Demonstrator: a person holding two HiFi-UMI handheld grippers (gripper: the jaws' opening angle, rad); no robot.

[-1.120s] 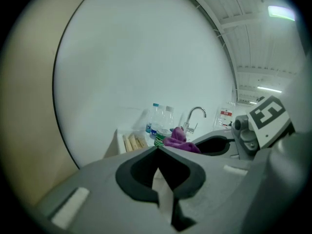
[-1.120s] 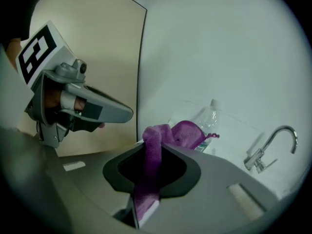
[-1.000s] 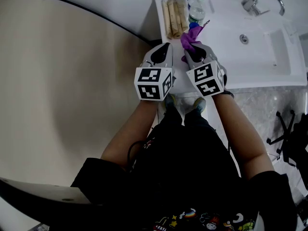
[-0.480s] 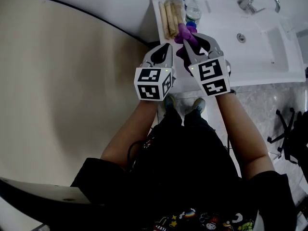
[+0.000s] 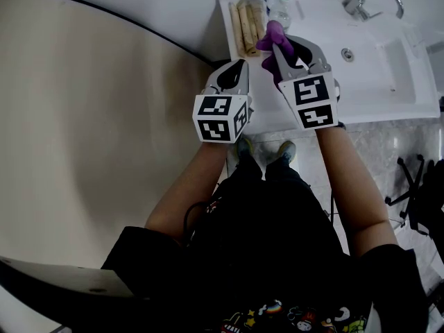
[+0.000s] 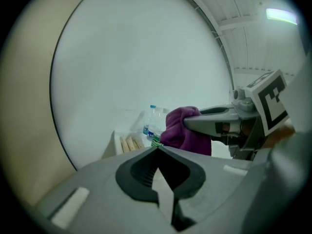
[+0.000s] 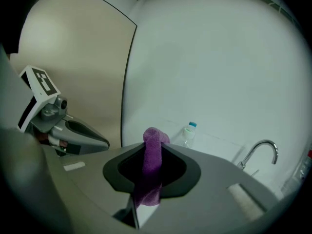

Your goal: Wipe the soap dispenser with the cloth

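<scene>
A clear bottle with a blue cap stands at the back of the white counter; it also shows as the bottle and the bottle in the gripper views. My right gripper is shut on a purple cloth, held just in front of the bottle. The cloth sticks up between the jaws of the right gripper. My left gripper hovers to its left, shut and empty, with the left gripper jaws meeting. From there the cloth hides part of the bottle.
Several pale wooden rolls lie at the counter's back left. A chrome faucet and a basin with a drain lie to the right. A beige wall panel is on the left, a chair base on the floor at right.
My right gripper has carried the purple cloth farther back along the counter, up to the bottle. The left gripper has stayed where it was.
</scene>
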